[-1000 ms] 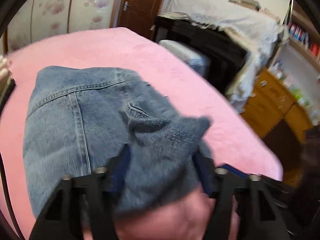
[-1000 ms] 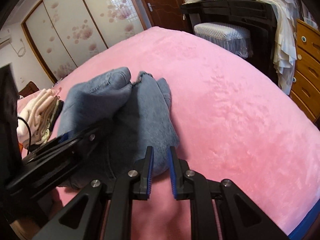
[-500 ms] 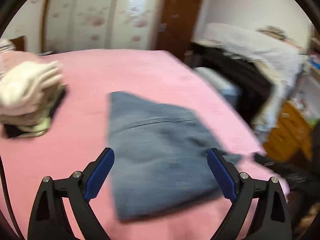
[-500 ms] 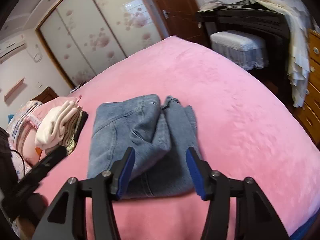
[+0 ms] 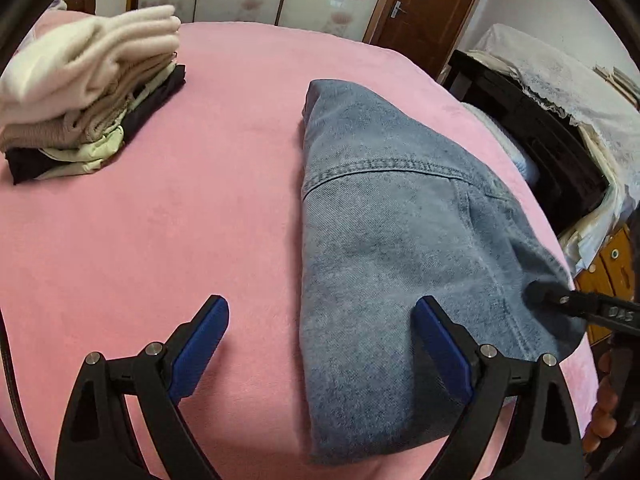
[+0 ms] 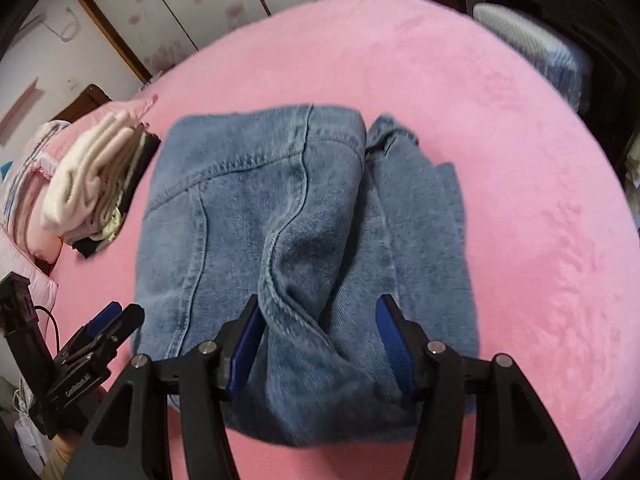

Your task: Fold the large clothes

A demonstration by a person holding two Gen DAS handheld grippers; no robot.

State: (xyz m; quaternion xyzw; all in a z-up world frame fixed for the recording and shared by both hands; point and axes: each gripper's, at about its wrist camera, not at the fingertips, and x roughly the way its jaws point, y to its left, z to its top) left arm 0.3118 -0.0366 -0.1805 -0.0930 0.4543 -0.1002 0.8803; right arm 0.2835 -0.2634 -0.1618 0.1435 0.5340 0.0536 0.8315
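- Left wrist view: the left gripper (image 5: pixel 320 340) has its fingers spread wide and holds nothing. One blue finger pad is over the pink bed (image 5: pixel 160 220), the other is over the folded denim jacket (image 5: pixel 400 240).
- The jacket lies flat on the bed, toward the right side of this view. A stack of folded clothes (image 5: pixel 88 88) sits well apart from it, at the upper left.
- The tip of the right gripper (image 5: pixel 552 298) comes in from the right edge, over the jacket's right side.
- Right wrist view: the right gripper (image 6: pixel 320 344) is about half open and its fingers are closing. A raised fold of the denim jacket (image 6: pixel 260 208) stands between them; I cannot tell if the pads already press on it.
- The left gripper (image 6: pixel 108 324) shows at the lower left, beside the jacket's edge. The stack of folded clothes (image 6: pixel 92 176) lies near the jacket's left side.
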